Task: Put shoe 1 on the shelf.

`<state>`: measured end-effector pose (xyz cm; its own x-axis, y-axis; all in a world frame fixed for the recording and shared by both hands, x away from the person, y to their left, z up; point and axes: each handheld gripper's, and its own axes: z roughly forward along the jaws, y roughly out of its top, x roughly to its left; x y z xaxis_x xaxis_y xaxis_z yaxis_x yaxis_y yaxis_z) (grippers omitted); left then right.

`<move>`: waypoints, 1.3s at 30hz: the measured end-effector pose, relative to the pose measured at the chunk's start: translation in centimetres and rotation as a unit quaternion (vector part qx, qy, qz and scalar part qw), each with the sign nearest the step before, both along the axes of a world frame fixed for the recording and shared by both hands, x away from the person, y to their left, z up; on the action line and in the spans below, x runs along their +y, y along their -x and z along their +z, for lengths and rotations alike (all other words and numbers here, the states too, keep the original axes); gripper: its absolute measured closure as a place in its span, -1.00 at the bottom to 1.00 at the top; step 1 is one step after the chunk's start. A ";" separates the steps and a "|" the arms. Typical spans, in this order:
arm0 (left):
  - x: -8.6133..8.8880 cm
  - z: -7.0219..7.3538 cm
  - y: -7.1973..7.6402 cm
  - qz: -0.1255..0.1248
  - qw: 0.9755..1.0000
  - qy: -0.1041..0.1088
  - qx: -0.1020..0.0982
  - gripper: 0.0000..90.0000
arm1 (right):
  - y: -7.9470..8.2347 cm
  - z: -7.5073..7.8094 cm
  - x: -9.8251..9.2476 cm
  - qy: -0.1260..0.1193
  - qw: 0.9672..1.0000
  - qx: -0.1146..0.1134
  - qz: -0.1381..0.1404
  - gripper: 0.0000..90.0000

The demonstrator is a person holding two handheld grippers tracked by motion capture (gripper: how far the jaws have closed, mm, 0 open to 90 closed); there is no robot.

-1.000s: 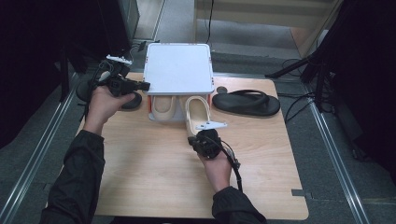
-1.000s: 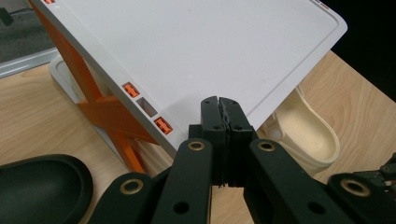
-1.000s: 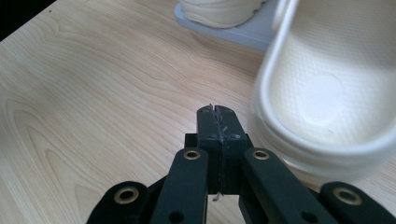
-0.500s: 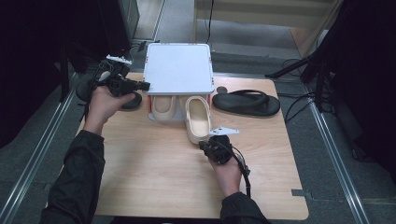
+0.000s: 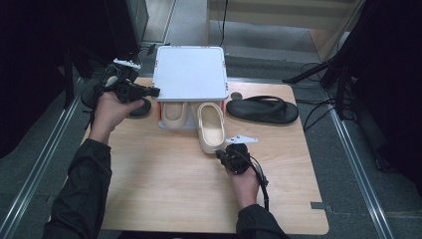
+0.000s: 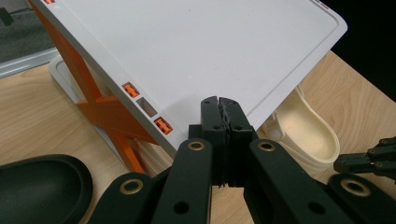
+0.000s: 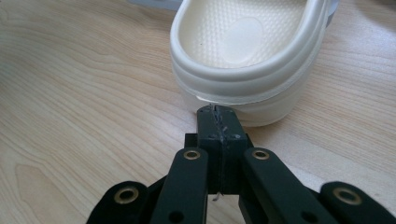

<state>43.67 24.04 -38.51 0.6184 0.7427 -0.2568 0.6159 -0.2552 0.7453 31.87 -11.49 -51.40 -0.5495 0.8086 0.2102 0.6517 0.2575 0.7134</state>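
A white shelf (image 5: 189,74) on orange supports (image 6: 109,116) stands at the back of the wooden table (image 5: 164,184). One cream clog (image 5: 173,113) sits under it. A second cream clog (image 5: 211,128) sticks out toward me, its heel (image 7: 243,88) right in front of my right gripper (image 7: 217,112). That gripper (image 5: 219,154) is shut and empty, its tips at or almost at the heel. My left gripper (image 5: 155,91) is held level at the shelf's left edge, shut on nothing, and its tips (image 6: 223,105) lie over the shelf's rim.
A black sandal (image 5: 263,108) lies to the right of the shelf. Another black sandal (image 6: 42,182) lies left of the shelf, under my left hand. The right gripper (image 6: 369,158) shows small beside the clog (image 6: 303,135) in the left gripper view.
My right gripper has shifted a little to the right and toward the table's near edge, staying by the clog's heel. The left gripper has stayed where it was.
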 end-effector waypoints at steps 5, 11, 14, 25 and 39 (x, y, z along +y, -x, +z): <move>0.0 0.0 0.0 0.000 1.000 0.000 -0.001 1.00 | -0.2 -0.1 0.0 -0.001 1.000 0.001 0.001 1.00; 0.0 0.0 0.0 0.000 1.000 0.000 -0.001 1.00 | -0.4 0.1 0.4 0.002 1.000 0.003 0.001 1.00; 0.0 0.0 0.0 0.000 1.000 0.000 0.000 1.00 | -0.8 0.1 0.7 0.006 1.000 -0.001 0.004 1.00; 0.1 -0.1 0.0 -0.002 1.000 0.003 -0.001 1.00 | -2.2 0.1 1.8 0.014 1.000 0.002 0.008 1.00; 0.1 -0.1 0.0 -0.003 1.000 0.003 -0.002 1.00 | -5.3 0.6 3.5 0.014 1.000 0.010 0.003 1.00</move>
<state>43.68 24.12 -38.58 0.6232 0.7377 -0.2595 0.6120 -0.2535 0.7491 37.19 -8.04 -50.84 -0.5504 0.8112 0.1976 0.6638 0.2815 0.6930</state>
